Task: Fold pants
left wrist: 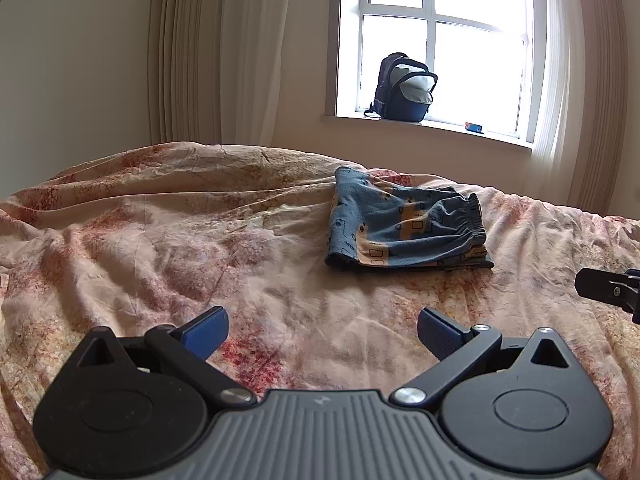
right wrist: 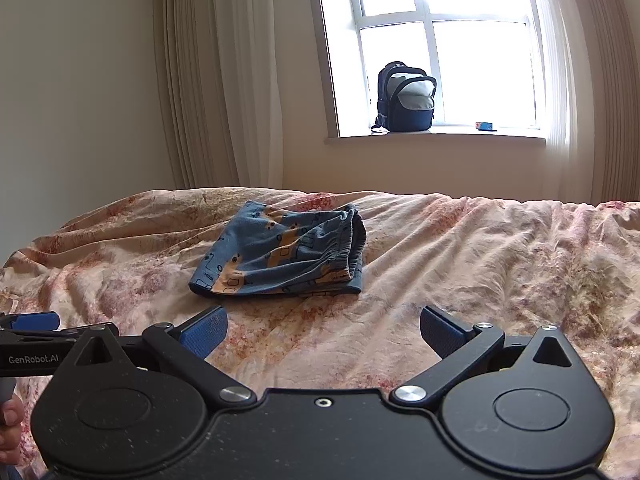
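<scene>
Both my grippers, left gripper (left wrist: 322, 332) and right gripper (right wrist: 323, 332), gape wide with ribbed blue pads gripping nothing. Ahead, well clear, I see soft blue printed pants (left wrist: 404, 226) folded on the rumpled floral bedspread (left wrist: 160, 240).

Rumpled bedspread (left wrist: 168, 248) across the whole bed, pinkish-beige with reddish floral blotches, creases everywhere. Behind it a plain cream wall (right wrist: 80, 100) and long pale curtains (left wrist: 192, 60) hanging at the left of a white-framed window (right wrist: 432, 20), super bright and blown out. Dark blue backpack (right wrist: 404, 98) sitting upright on the windowsill (right wrist: 440, 136), top flap unzipped, grey lining showing. Small blue object (right wrist: 485, 126) further right on the same sill, too tiny to identify.
</scene>
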The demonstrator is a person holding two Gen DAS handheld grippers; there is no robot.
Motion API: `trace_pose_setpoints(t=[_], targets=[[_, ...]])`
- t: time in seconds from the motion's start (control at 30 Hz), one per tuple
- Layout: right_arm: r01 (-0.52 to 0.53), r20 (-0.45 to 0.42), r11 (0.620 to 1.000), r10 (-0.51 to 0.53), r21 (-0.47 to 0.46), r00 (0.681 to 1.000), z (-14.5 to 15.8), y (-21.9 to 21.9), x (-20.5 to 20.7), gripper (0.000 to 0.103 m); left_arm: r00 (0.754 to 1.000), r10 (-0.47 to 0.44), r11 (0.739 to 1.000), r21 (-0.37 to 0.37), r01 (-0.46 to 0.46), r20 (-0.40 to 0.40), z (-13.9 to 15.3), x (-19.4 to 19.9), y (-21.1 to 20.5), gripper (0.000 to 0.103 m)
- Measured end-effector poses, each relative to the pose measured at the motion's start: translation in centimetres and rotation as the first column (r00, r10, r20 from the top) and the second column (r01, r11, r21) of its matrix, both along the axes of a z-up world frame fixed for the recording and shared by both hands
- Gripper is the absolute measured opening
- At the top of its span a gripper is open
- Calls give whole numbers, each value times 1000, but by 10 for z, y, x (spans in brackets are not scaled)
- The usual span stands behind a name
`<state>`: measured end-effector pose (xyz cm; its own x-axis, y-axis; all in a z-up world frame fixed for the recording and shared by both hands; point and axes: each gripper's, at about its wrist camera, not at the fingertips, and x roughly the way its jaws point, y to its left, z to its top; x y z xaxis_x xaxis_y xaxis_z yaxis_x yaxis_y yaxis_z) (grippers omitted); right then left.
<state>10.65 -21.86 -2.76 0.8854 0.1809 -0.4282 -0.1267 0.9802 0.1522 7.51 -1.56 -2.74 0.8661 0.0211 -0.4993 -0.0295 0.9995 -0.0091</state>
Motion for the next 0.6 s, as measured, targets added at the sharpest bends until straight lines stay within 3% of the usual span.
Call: trace_pose_setpoints(t=[0.6], targets=[[-19, -16, 1000, 19, -4, 1000, -2, 0, 3, 102, 1000, -15, 1000, -2, 15, 3, -1, 0, -1, 103]])
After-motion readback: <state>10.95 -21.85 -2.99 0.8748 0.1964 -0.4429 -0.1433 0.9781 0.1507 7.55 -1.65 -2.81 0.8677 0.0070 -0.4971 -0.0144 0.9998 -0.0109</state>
